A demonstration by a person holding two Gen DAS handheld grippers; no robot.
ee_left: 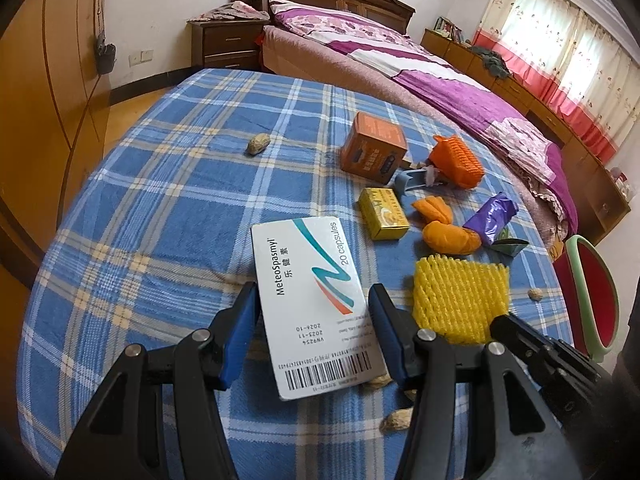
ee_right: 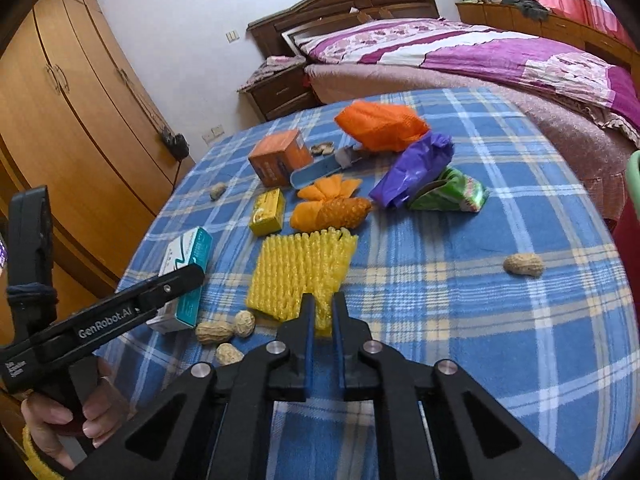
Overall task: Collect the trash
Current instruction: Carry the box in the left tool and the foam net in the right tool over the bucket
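Note:
A white medicine box (ee_left: 308, 264) with a teal stripe sits between the blue pads of my left gripper (ee_left: 314, 288), which is shut on its lower half. The right wrist view shows that box (ee_right: 192, 248) in the left gripper (ee_right: 188, 280) at the table's left edge, a hand on the handle. A yellow foam net (ee_right: 296, 276) lies flat on the blue plaid cloth. My right gripper (ee_right: 323, 298) is shut on its near corner, yellow foam showing between the narrow pads. The left wrist view has the net (ee_left: 460, 300) with the right gripper (ee_left: 498, 322) at its lower right edge.
Farther back on the plaid table (ee_left: 160, 200) lie an orange box (ee_right: 280, 158), a small yellow box (ee_right: 268, 212), orange foam nets (ee_right: 332, 210), a purple wrapper (ee_right: 416, 168) and a green wrapper (ee_right: 452, 194). Peanuts (ee_right: 524, 265) are scattered. A red bin with a green rim (ee_left: 588, 292) stands right of the table.

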